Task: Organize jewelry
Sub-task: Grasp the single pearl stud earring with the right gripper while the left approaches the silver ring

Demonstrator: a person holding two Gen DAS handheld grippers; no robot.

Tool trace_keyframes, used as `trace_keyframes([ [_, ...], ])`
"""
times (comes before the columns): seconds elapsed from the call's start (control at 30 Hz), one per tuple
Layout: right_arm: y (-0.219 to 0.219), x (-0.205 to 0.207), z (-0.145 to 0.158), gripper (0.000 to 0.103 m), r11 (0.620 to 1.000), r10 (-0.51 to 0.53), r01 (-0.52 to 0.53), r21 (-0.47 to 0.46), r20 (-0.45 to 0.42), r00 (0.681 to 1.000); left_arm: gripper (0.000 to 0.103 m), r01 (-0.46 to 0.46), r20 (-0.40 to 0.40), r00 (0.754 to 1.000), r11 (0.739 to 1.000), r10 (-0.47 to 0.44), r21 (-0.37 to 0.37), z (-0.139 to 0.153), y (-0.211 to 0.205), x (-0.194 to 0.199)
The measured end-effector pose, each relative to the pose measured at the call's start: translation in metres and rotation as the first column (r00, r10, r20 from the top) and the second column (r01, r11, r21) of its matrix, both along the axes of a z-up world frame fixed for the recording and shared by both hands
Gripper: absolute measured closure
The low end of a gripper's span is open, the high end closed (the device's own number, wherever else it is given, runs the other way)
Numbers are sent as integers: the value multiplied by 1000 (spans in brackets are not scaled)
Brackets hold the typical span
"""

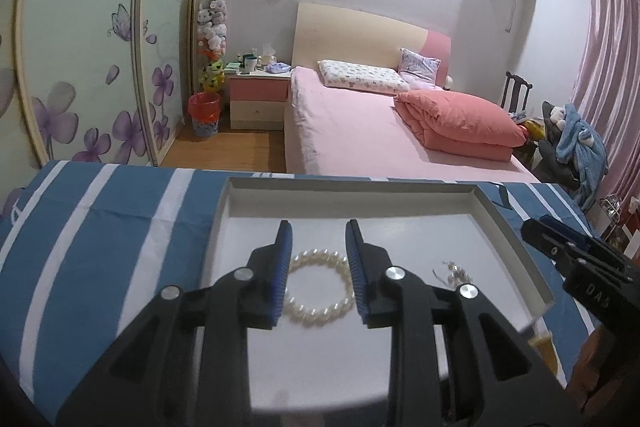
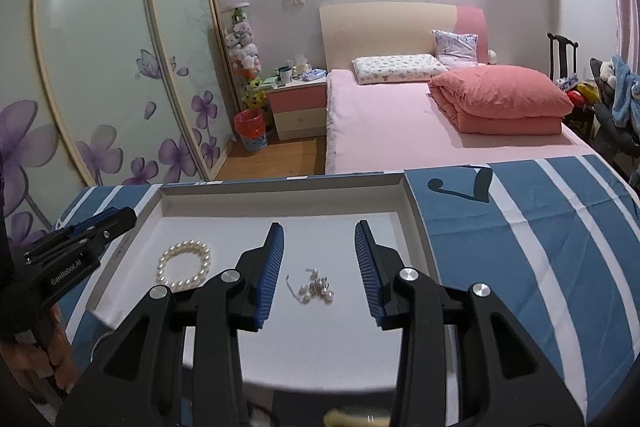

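Note:
A white shallow box (image 1: 516, 239) lies on a blue-and-white striped cloth. In it lie a pearl bracelet (image 1: 320, 311) and a small silver chain with pearls (image 1: 454, 273). My left gripper (image 1: 318, 227) is open and hovers above the bracelet, which shows between its fingers. In the right wrist view the box (image 2: 412, 223) holds the bracelet (image 2: 184, 267) at left and the chain (image 2: 314, 287) at centre. My right gripper (image 2: 319, 227) is open and empty above the chain. Each gripper shows at the other view's edge: right gripper (image 1: 532, 227), left gripper (image 2: 124, 217).
The striped cloth (image 1: 100, 247) covers the table (image 2: 540, 247) around the box. Beyond it stand a pink bed (image 1: 360, 131), a nightstand (image 1: 258, 99), a floral wardrobe (image 1: 80, 67) and a cluttered chair (image 1: 568, 139).

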State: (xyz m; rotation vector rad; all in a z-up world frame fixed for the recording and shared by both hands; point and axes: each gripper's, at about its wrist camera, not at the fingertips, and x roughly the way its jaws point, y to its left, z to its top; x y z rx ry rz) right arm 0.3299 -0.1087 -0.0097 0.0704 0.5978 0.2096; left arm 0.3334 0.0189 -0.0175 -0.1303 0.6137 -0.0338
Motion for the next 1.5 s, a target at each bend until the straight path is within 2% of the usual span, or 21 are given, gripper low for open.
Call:
trace_keyframes([
  [0.23,-15,-57,-3,59,998,38,-39,-55,-8,999,53,-3,28,1000,1000,3,3,4,20,-80],
  [0.43,-36,-101,-25,59,995,46,-54,-80,-96,994,37,-48,41,998,999,47,13,-5,34,-146],
  [0.57,-41,-116,-35,59,995,59,-70,-74,-147,987,34,-63,24,998,998,62,30,-12,37,-172],
  [0.9,-26,-129,-68,61,988,96,-123,-97,-243,965,30,-40,6,999,998,40,44,-16,31,-190],
  [1.03,-23,-125,-76,68,987,86,-120,-109,-276,957,30,-19,-11,1000,998,19,54,-19,23,-192],
  [1.23,-19,-122,-76,75,985,73,-113,-133,-274,959,30,25,-76,997,997,-19,77,-30,8,-190],
  [1.27,-19,-122,-76,77,984,71,-112,-137,-273,959,30,30,-89,996,996,-23,79,-32,7,-189],
  [1.3,-19,-122,-76,87,984,74,-114,-136,-273,959,30,34,-99,995,996,-26,81,-34,5,-188],
  [1.33,-19,-122,-76,89,984,73,-113,-136,-273,959,30,38,-117,993,996,-28,84,-36,3,-186],
  [1.5,-21,-121,-75,89,986,61,-100,-132,-273,960,30,48,-187,982,995,-30,89,-49,-7,-179],
])
